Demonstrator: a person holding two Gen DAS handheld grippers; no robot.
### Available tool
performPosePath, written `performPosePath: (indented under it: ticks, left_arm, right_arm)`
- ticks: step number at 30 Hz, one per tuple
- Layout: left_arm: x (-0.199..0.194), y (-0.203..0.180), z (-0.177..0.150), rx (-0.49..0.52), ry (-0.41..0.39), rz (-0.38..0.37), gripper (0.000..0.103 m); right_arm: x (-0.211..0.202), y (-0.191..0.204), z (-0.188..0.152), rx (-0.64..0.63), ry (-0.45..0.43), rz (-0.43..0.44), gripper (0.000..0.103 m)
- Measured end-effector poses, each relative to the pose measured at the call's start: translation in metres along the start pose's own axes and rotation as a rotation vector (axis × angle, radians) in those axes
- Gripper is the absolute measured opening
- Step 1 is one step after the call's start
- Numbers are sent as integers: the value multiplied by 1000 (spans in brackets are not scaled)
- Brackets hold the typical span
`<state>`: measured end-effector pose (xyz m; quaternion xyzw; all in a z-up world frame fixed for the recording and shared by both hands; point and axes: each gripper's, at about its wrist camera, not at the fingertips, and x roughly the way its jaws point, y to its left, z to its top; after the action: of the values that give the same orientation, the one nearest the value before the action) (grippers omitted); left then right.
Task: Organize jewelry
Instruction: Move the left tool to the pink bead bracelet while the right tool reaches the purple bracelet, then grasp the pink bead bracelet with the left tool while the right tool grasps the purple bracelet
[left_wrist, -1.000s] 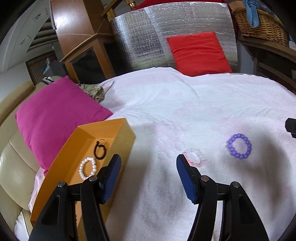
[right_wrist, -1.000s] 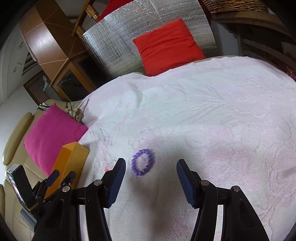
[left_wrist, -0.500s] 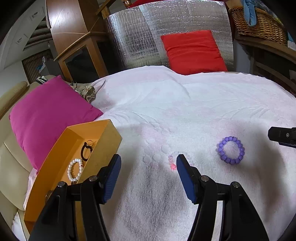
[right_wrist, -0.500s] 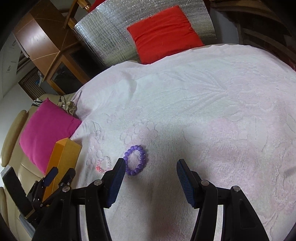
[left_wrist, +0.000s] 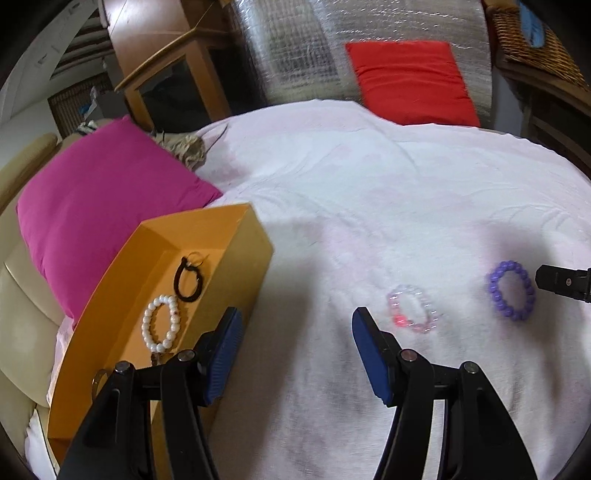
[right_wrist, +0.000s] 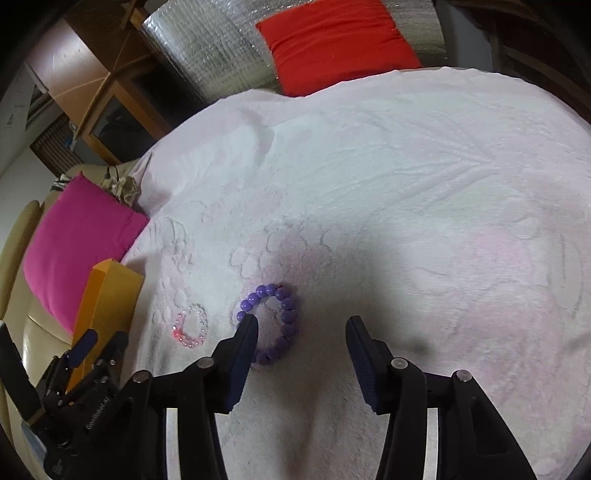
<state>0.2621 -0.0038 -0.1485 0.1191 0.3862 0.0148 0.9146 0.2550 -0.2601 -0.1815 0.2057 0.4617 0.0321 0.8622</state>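
Note:
An orange tray (left_wrist: 236, 236) on the left of the white bedspread holds a white pearl bracelet (left_wrist: 161, 323) and a black ring bracelet (left_wrist: 188, 280). A clear pink bracelet (left_wrist: 412, 310) and a purple bead bracelet (left_wrist: 511, 290) lie on the cloth. My left gripper (left_wrist: 295, 321) is open and empty beside the tray, with the clear bracelet just ahead of its right finger. My right gripper (right_wrist: 301, 325) hangs low over the purple bracelet (right_wrist: 287, 315); its left fingertip covers the near-left beads. Its jaws are closing, and no pad presses the beads.
A magenta pillow (left_wrist: 103, 192) lies behind the tray on a beige sofa arm. A red cushion (left_wrist: 410, 81) leans on a silver foil panel at the far edge. A wooden cabinet (left_wrist: 173, 85) stands at the back left and a wicker basket (left_wrist: 532, 40) at the back right.
The right gripper has come down and closer to the purple bracelet, and its jaws have narrowed. The left gripper has swung left toward the tray, so the clear bracelet is now right of its fingers.

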Motion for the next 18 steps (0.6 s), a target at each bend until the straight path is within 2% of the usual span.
performPosePath:
  ticks: [3, 7, 10, 18]
  left_arm:
    - [5, 10, -2, -13, 19, 2, 63]
    - [11, 14, -5, -23, 41, -30, 63]
    - [14, 9, -5, -35, 60, -104, 63]
    - [29, -20, 4, -50, 101, -280, 63]
  right_arm:
    - [11, 13, -2, -56, -1, -52, 51]
    - [19, 27, -6, -136, -32, -159, 35]
    - [20, 29, -8, -175, -52, -221, 12]
    - [3, 11, -7, -110, -64, -187, 11]
